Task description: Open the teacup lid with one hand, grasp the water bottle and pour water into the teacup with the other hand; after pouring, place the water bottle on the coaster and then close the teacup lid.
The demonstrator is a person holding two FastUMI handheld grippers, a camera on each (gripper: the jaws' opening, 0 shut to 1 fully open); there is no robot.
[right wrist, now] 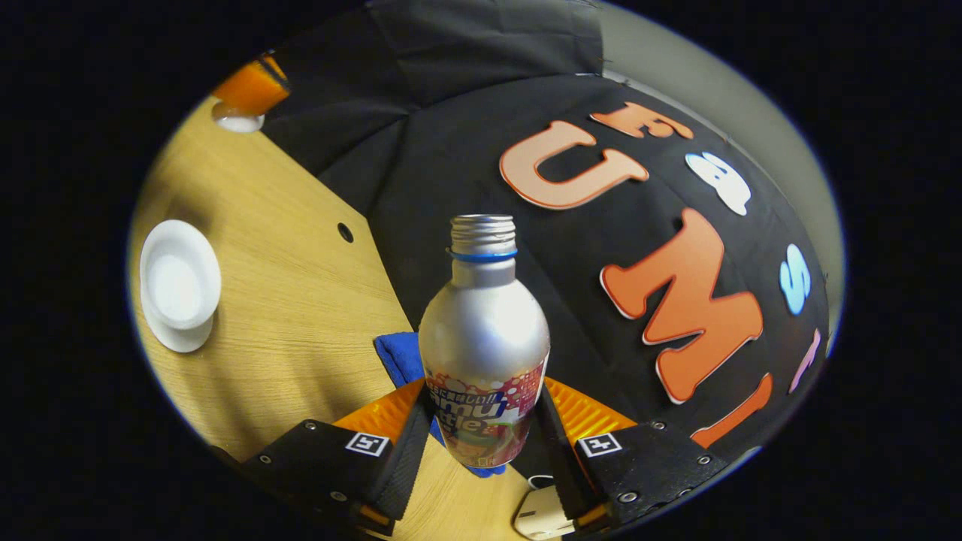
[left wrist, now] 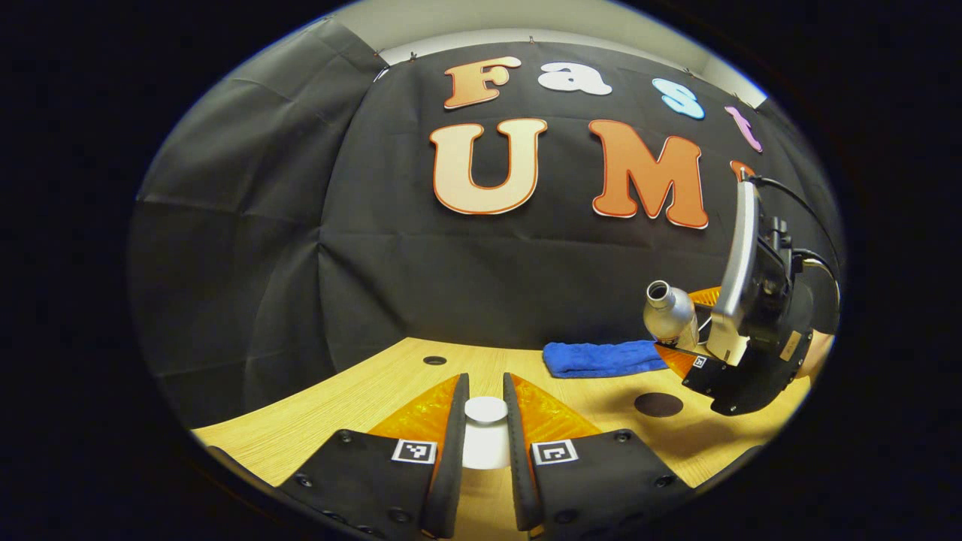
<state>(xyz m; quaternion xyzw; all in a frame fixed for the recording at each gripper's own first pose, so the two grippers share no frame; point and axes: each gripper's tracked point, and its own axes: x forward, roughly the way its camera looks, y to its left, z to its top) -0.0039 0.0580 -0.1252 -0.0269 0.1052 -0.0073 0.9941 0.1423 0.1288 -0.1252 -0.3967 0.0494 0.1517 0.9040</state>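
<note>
My left tool [left wrist: 485, 443] clamps the lid [left wrist: 485, 428] at bottom centre. My right tool [right wrist: 481, 443] clamps the bottle [right wrist: 483, 338], tilted; the cup [right wrist: 180, 282] sits far left on the tabletop [right wrist: 301, 300].

I see the table [left wrist: 361, 398] as light wood with a fine grain and a matt finish. The bottle [right wrist: 485, 330] looks like brushed metal, smooth with a soft shine, and a glossy printed band goes around its lower part. The cup [right wrist: 179, 284] and the lid [left wrist: 485, 410] look like smooth white ceramic or plastic; I cannot tell which. The blue towel [left wrist: 601, 358] is soft, fuzzy cloth. The wall [left wrist: 248, 248] is matt black fabric with creases.
</note>
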